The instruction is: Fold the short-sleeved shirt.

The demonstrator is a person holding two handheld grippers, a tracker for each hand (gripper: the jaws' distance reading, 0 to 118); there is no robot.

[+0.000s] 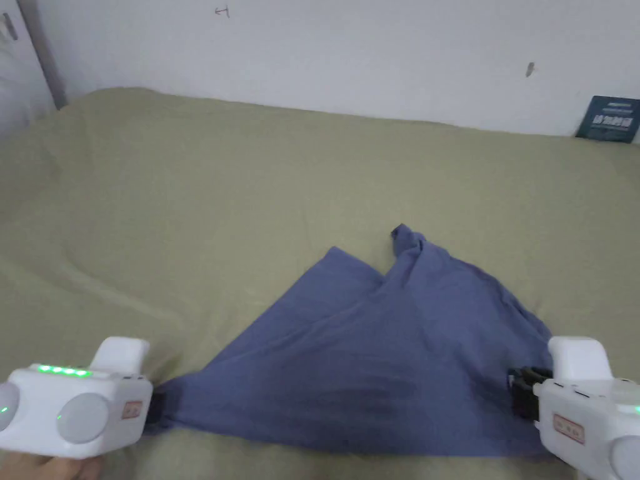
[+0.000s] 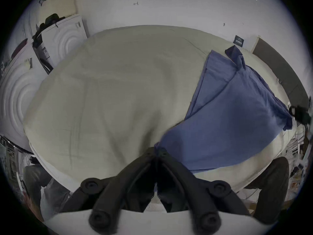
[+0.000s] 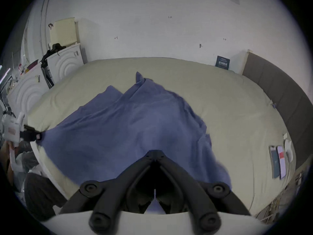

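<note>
while both grippers hold the near edge, the shirt (image 1: pixel 375 356) lies spread on the bed (image 1: pixel 187 200), fanned out from a bunched point at the far end toward a wide hem close to the person.

left gripper (image 1: pixel 155 407): jaws drawn together on the near-left corner of the cloth; in the left gripper view (image 2: pixel 156 151) the fabric runs straight into the closed tips. right gripper (image 1: pixel 519 390): jaws also closed, with blue cloth pinched between them at the near-right side, confirmed in the right gripper view (image 3: pixel 155 154) where fabric covers the area around the tips.

cloth between the two grips looks taut along the near edge; the far part is rumpled, one flap overlapping another, a dark twisted tip pointing at the wall. sleeves cannot be made out clearly.

judged step: laying out and flattening, not yet a fold proper. the shirt is not square on the bed.

next move, as i read it, calls for keeping both pinches firm, drawing the edge evenly so the far bunch opens, then releasing to regrip for the first fold. uneven pull would likely skew it further.

a dark card (image 1: pixel 608 119) leans at the wall, well apart from the shirt.
</note>
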